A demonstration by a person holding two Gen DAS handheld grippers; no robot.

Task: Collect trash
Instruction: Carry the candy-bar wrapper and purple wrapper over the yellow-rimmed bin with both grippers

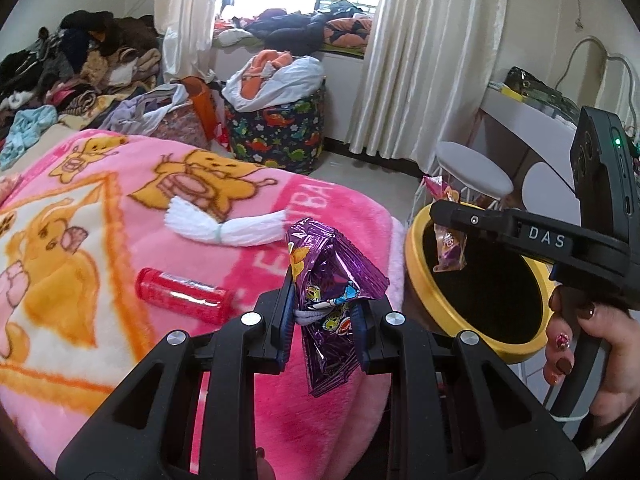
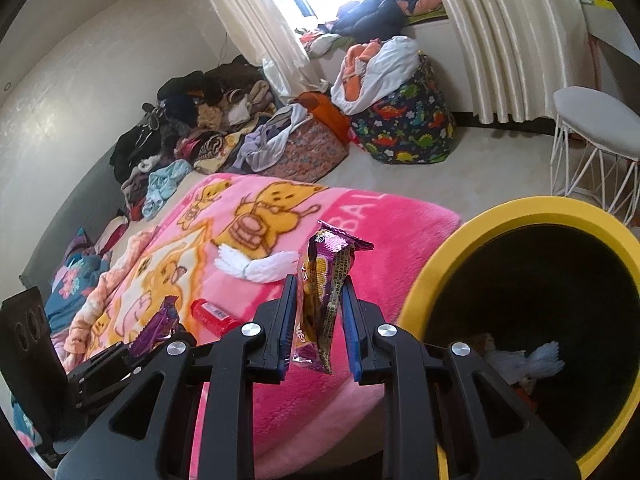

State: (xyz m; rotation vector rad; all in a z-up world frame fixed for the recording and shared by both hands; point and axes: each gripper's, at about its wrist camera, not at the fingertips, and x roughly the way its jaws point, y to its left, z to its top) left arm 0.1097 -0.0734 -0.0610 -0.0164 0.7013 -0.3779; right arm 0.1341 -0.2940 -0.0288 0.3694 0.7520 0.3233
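Over the yellow-rimmed bin (image 1: pixel 416 264), the right tool (image 2: pixel 319 312) clamped a snack wrapper (image 2: pixel 324 280) for dropping; the left tool (image 1: pixel 326 312) gripped a purple wrapper (image 1: pixel 332 276), waiting.

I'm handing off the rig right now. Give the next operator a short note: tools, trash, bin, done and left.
Left tool: shut on a purple wrapper, above the pink blanket.
Right tool: shut on a yellow-purple snack packet, close to the yellow-rimmed bin.
Done: some trash already lies in the bin.
Left: drop both wrappers in, then collect the red tube and white tassel from the blanket.
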